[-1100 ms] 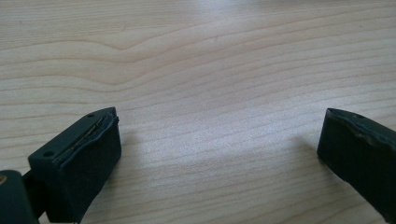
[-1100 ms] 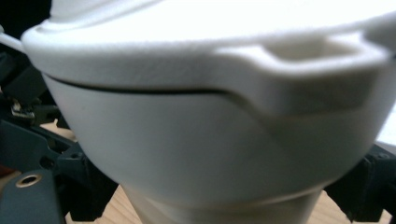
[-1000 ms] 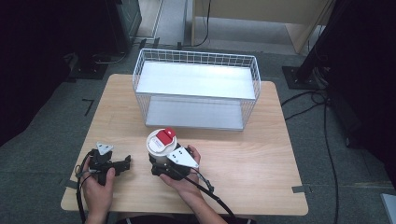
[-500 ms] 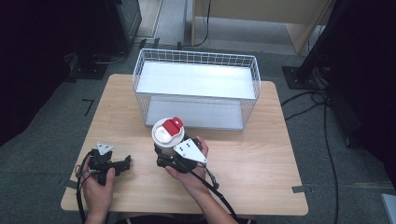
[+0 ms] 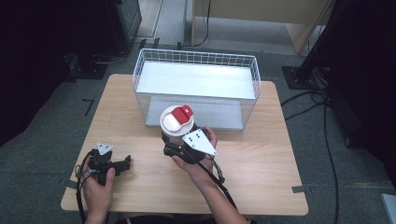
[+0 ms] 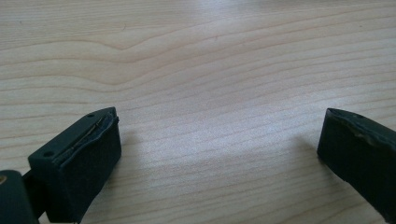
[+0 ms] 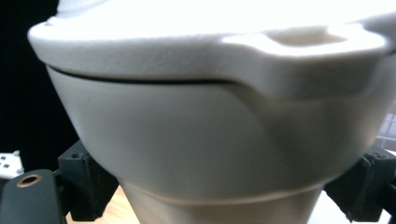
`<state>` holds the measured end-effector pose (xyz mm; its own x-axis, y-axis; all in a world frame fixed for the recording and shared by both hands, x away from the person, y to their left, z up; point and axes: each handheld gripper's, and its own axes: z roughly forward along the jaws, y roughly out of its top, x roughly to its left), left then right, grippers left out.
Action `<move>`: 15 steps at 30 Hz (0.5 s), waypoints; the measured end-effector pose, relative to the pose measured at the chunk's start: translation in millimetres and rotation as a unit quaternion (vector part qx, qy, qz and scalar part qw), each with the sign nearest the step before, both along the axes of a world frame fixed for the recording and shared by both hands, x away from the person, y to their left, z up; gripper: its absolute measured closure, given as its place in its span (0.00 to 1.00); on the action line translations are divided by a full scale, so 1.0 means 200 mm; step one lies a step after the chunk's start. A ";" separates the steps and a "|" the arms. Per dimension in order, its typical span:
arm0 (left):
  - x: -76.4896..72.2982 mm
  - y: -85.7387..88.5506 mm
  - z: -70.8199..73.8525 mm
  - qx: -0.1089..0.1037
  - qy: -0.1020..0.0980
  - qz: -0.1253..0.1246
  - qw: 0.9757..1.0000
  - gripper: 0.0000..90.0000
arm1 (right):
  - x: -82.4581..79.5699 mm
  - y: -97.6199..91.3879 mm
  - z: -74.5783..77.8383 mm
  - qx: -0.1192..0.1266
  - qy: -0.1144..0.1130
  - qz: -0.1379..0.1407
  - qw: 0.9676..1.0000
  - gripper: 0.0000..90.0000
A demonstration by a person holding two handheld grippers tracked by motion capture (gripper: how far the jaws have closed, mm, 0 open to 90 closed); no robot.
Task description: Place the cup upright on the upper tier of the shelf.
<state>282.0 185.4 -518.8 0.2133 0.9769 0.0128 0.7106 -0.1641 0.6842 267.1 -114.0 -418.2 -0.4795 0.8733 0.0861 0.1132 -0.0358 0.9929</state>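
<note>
High view: right tongs point(image 5: 173, 140) clamped on a white cup point(image 5: 176, 122) with a white lid bearing a red tab, held above the wooden surface point(image 5: 261, 154), just in front of the near wall of the white wire basket point(image 5: 196, 86). Cup slightly tilted, not over the basket rim. Left tongs point(image 5: 122, 163) resting low at the near left corner of the surface, well apart from cup and basket, holding nothing.

Left gripper view: left tongs point(image 6: 219, 158) spread wide, bare wood grain between the two black jaws, no object in reach.

Right gripper view: cup point(image 7: 210, 158) very close, lid rim overhanging the body, the two jaws pressed against its lower flanks left and right; a strip of wood visible underneath.

Progress, as a judgement: pick-up done, cup lifted and carried toward the basket; left to do, probably, raising it over the rim, setting it down inside, and releasing.

Compared with half a second ago: cup and right tongs displaced slightly forward and rightward, closer to the basket wall; left tongs unmoved. Against one second ago, displacement larger in the same direction.
</note>
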 end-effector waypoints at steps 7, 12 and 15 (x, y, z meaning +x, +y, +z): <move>0.00 0.00 0.00 0.000 0.000 0.000 1.000 0.00 | 0.02 -0.05 0.07 0.002 -0.013 -0.011 1.000 0.12; 0.00 0.00 0.00 0.000 0.000 0.000 1.000 0.00 | 0.05 -0.08 0.13 0.000 -0.023 -0.020 1.000 0.12; 0.00 0.00 0.00 0.000 0.000 0.000 1.000 0.00 | 0.06 -0.10 0.17 0.000 -0.029 -0.025 0.999 0.12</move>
<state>282.0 185.4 -518.9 0.2132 0.9769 0.0124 0.7102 -0.1637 0.6847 280.1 -134.4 -384.7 -0.4389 0.8965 0.0599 0.0531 -0.0406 0.9978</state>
